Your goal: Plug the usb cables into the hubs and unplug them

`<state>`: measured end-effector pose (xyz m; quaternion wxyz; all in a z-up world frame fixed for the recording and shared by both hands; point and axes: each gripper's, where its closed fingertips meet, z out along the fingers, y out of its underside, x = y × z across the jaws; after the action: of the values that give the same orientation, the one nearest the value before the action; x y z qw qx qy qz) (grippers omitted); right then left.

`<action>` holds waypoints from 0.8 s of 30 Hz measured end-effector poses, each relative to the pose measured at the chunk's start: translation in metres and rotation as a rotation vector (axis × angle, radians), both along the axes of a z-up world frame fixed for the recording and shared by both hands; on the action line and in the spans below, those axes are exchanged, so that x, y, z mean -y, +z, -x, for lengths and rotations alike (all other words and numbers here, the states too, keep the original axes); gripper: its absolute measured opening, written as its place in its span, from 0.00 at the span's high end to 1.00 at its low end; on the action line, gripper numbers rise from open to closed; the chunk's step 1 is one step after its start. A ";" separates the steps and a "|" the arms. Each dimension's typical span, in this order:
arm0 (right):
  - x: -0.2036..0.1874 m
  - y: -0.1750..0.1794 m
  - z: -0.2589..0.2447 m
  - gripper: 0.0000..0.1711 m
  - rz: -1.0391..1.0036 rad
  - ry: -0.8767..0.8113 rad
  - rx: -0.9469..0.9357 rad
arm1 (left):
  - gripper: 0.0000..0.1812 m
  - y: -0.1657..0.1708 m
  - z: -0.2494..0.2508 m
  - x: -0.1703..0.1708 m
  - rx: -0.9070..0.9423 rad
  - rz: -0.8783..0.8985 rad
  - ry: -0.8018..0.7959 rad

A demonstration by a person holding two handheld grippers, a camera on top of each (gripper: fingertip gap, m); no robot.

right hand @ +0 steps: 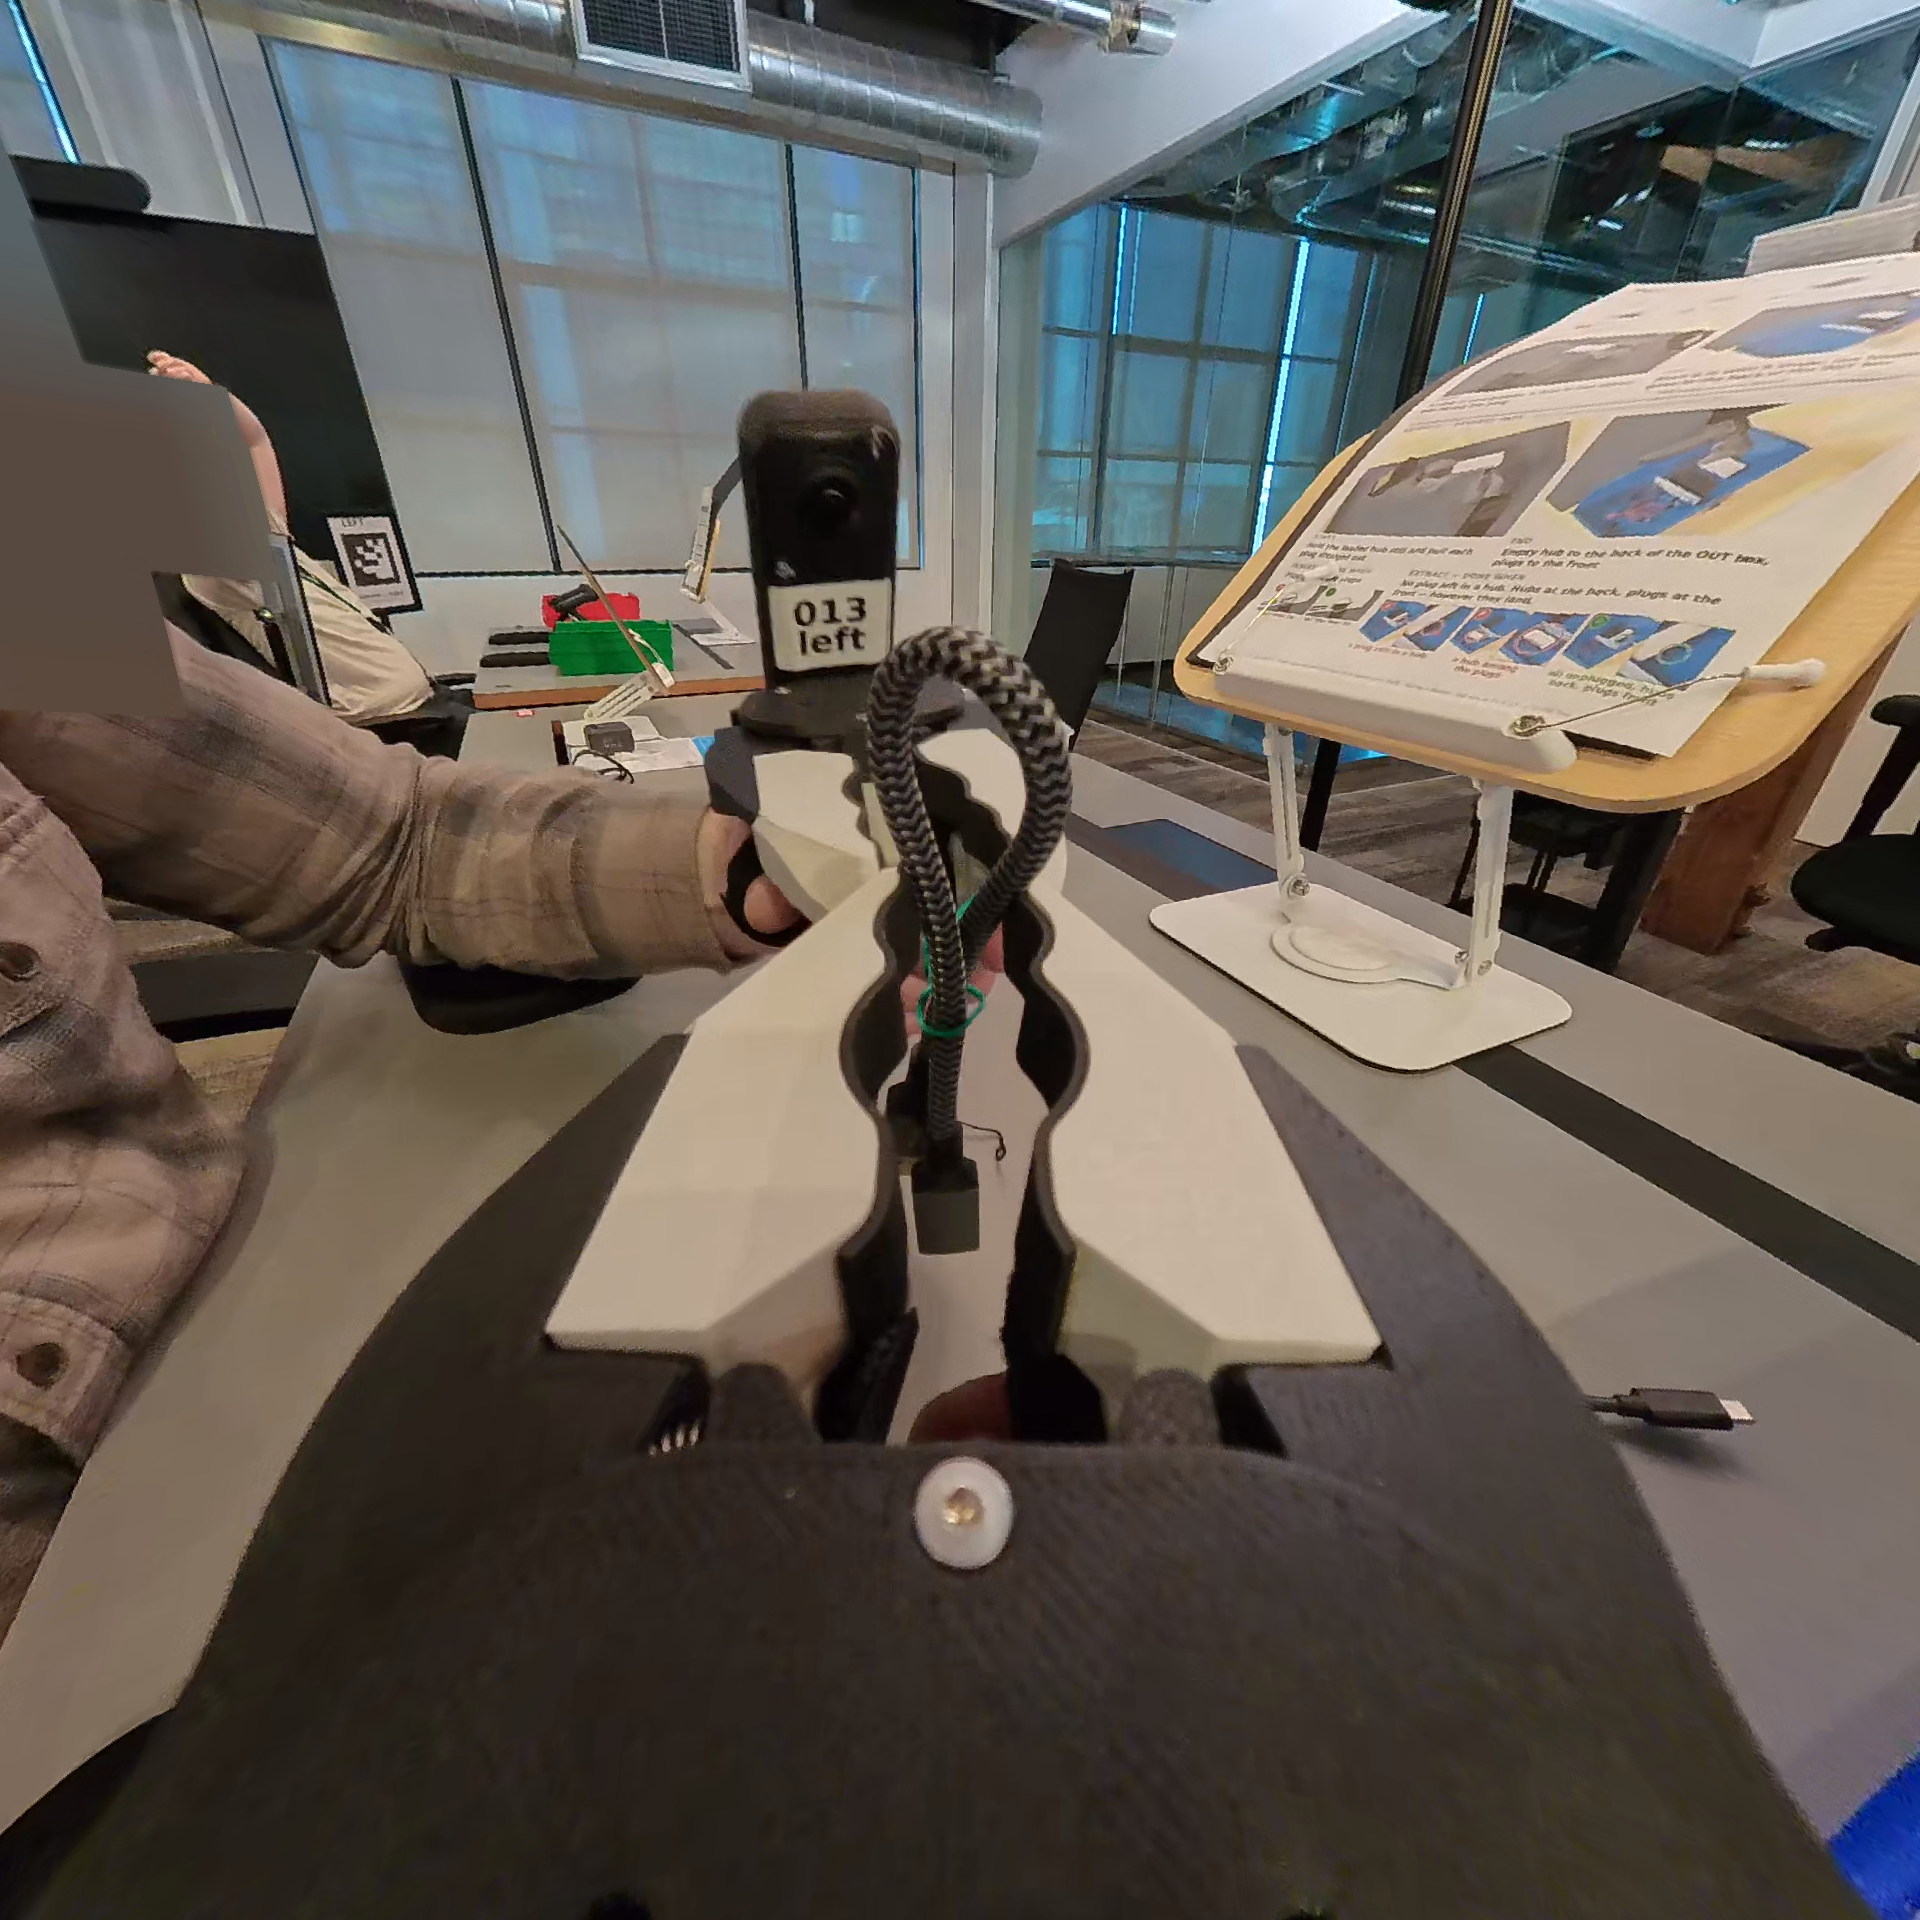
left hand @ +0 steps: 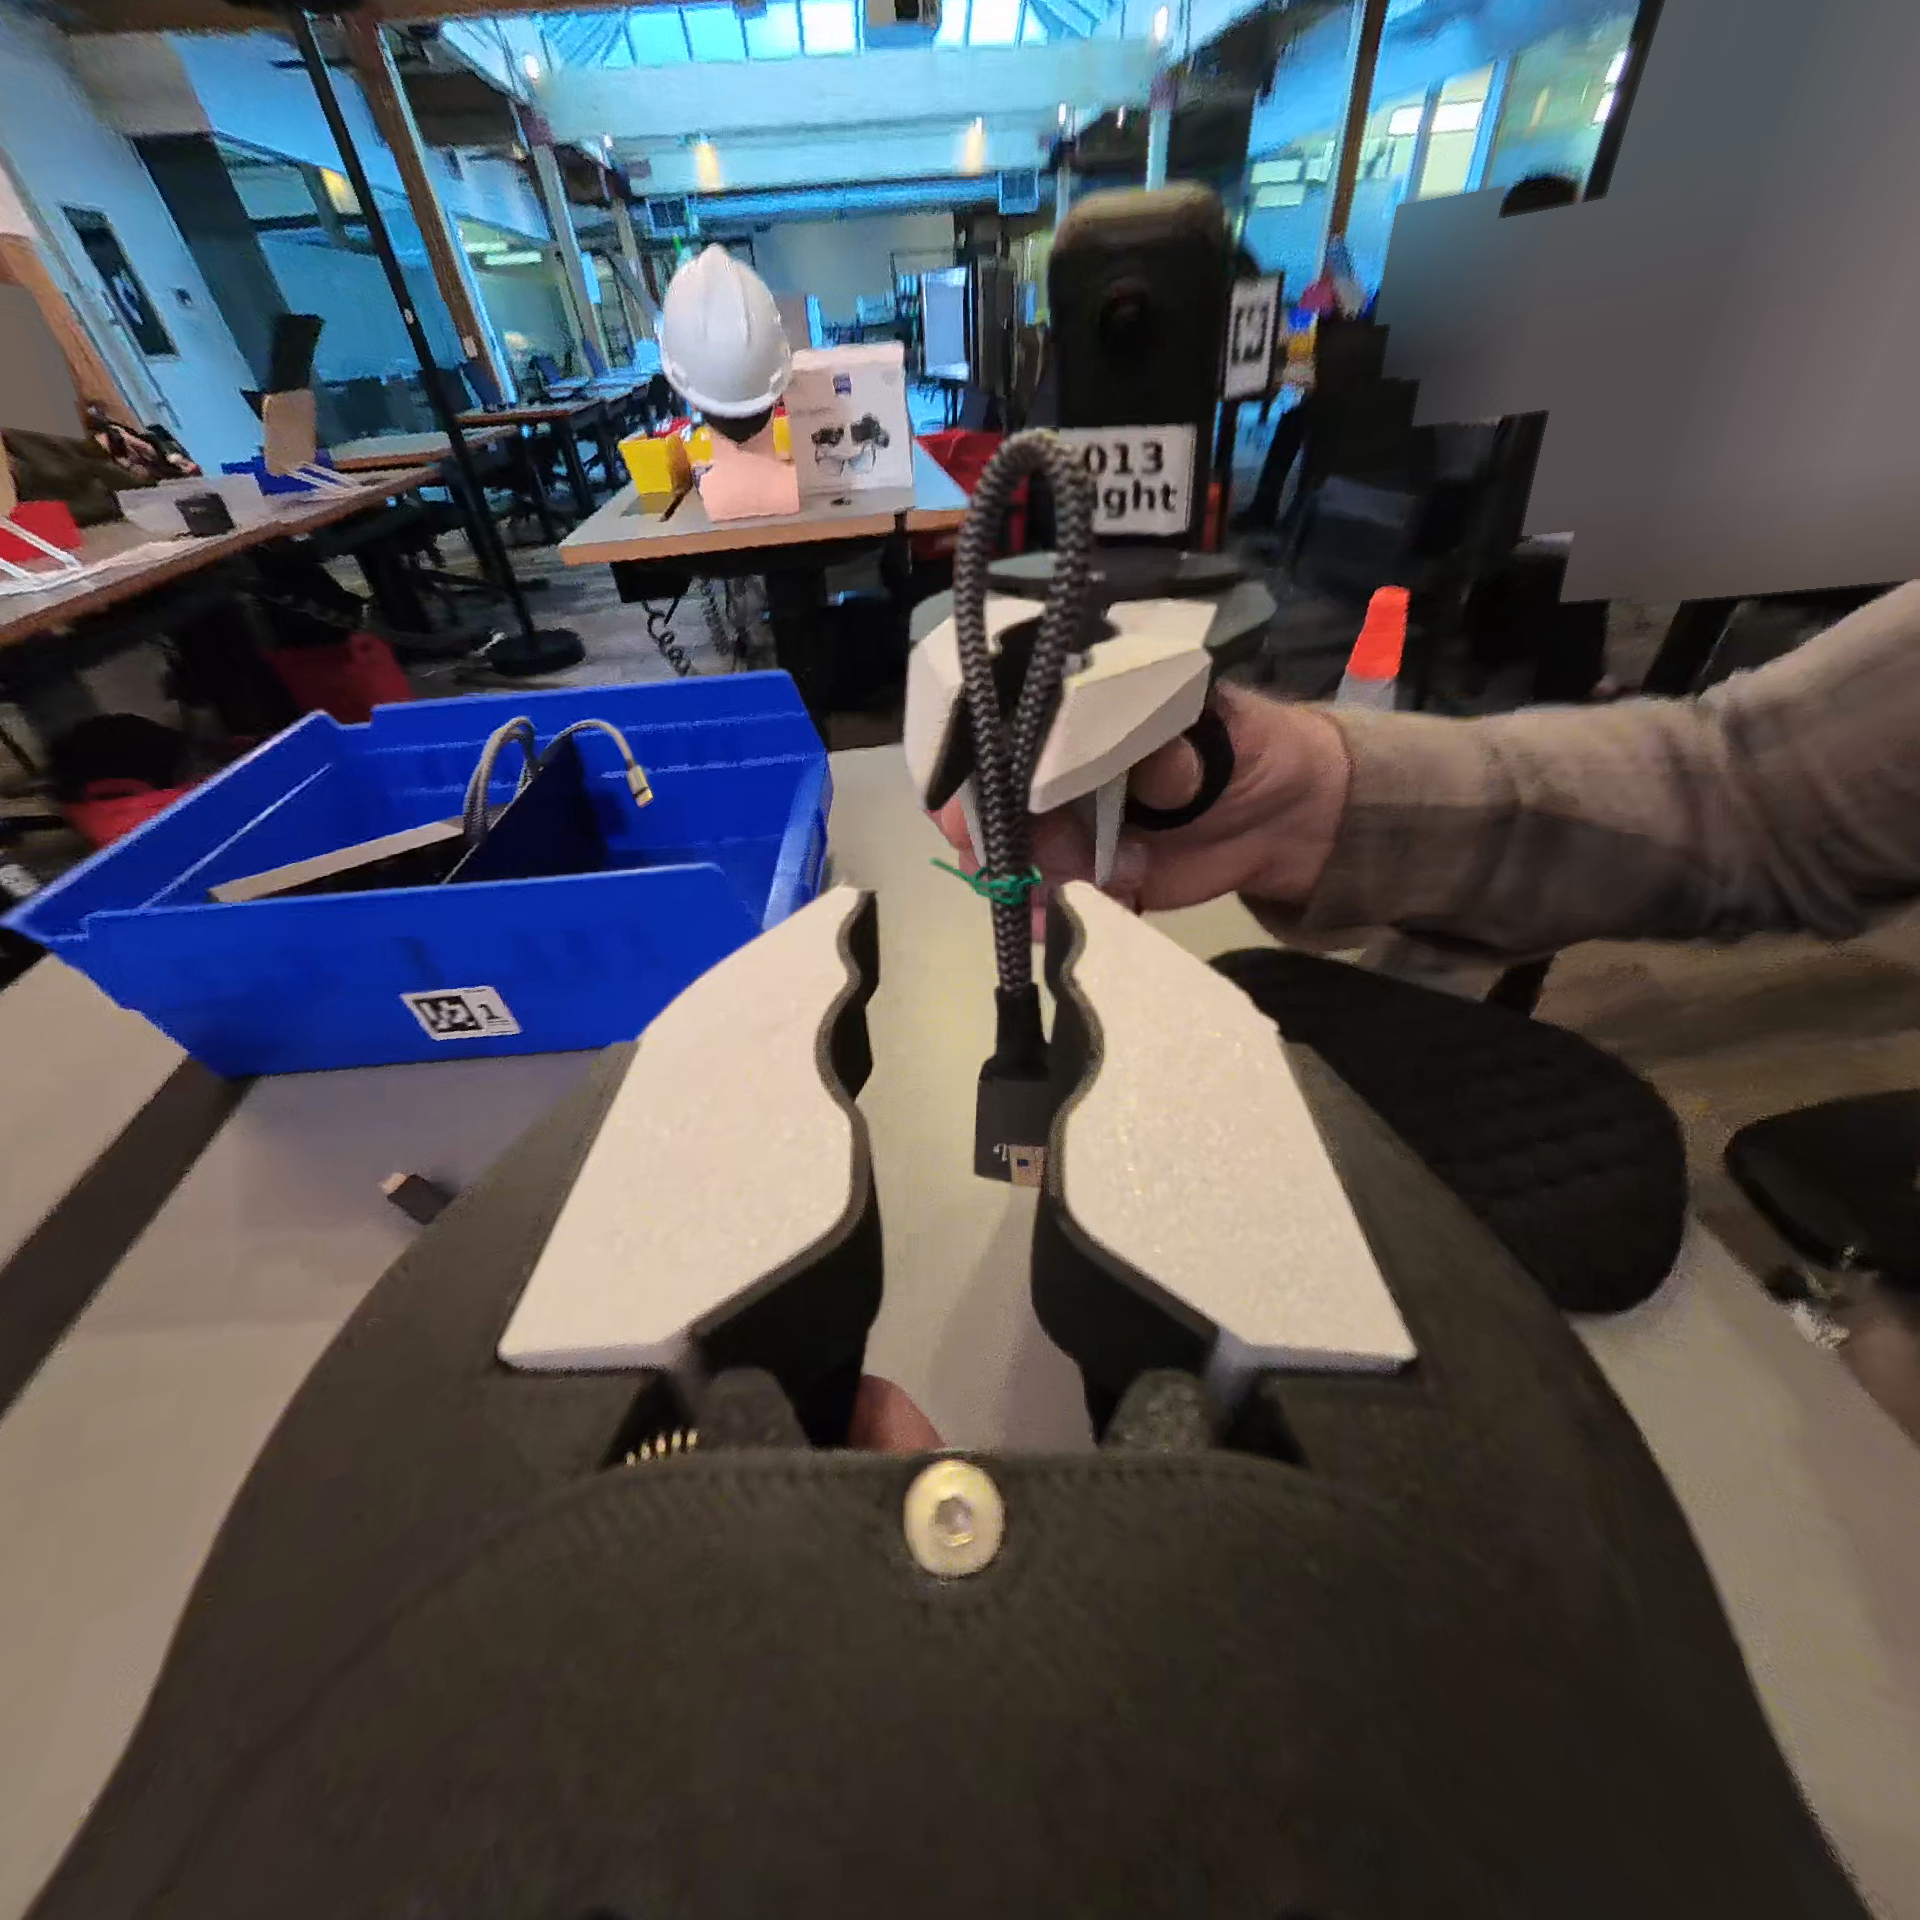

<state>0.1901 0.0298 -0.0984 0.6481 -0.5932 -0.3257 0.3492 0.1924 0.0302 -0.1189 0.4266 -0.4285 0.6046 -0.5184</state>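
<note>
A black-and-grey braided USB cable (left hand: 1003, 727) is folded into a loop and tied with a green twist tie (left hand: 997, 883). It hangs upright between my two grippers, which face each other tip to tip above the grey table (left hand: 260, 1195). Its USB-A plug (left hand: 1011, 1132) hangs down between my left gripper's fingers (left hand: 727, 1091). My left gripper (left hand: 961, 904) is open around the cable, which sits close to the right finger. My right gripper (right hand: 956, 894) appears shut on the loop's two strands (right hand: 940, 966) near its tips. It also shows in the left wrist view (left hand: 997, 748).
A blue bin (left hand: 416, 935) stands at the left with another braided cable (left hand: 623, 758) and a dark flat item inside. A small black adapter (left hand: 416, 1195) lies on the table. A paper stand (right hand: 1351, 977) stands at the right, a loose black plug (right hand: 1683, 1411) near it. Black chair backs (left hand: 1507, 1122) are close. The grippers are tip to tip, or close to it. From the left gripper's tips to the loose black plug (right hand: 1683, 1411) is close to 25 cm.
</note>
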 end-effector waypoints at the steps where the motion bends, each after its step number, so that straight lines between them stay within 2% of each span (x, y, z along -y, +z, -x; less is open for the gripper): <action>1: -0.001 0.000 0.000 0.92 0.003 -0.001 0.003 | 0.82 -0.001 -0.001 0.000 -0.011 -0.053 0.023; 4: -0.001 -0.001 0.001 0.92 0.013 0.002 0.006 | 0.78 0.000 -0.003 -0.006 0.000 -0.323 0.139; 5: -0.001 -0.001 0.001 0.92 0.017 0.002 0.006 | 0.79 0.004 -0.002 -0.006 0.024 -0.408 0.162; 9: 0.000 -0.004 0.001 0.92 0.040 0.016 0.012 | 0.82 0.006 0.002 0.003 0.017 -0.770 0.166; 15: 0.001 -0.006 0.003 0.92 0.057 0.028 0.029 | 0.87 0.002 -0.002 0.006 0.037 -1.416 0.193; 17: 0.002 -0.006 0.002 0.92 0.064 0.030 0.023 | 0.92 0.001 -0.001 0.002 0.025 -1.499 0.189; 24: 0.003 -0.005 0.005 0.92 0.085 0.048 -0.004 | 0.95 -0.004 -0.004 0.001 0.047 -1.612 0.200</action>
<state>0.1853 0.0271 -0.1038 0.6145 -0.6113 -0.3236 0.3796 0.1966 0.0290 -0.1233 0.6608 -0.0307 0.7421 0.1080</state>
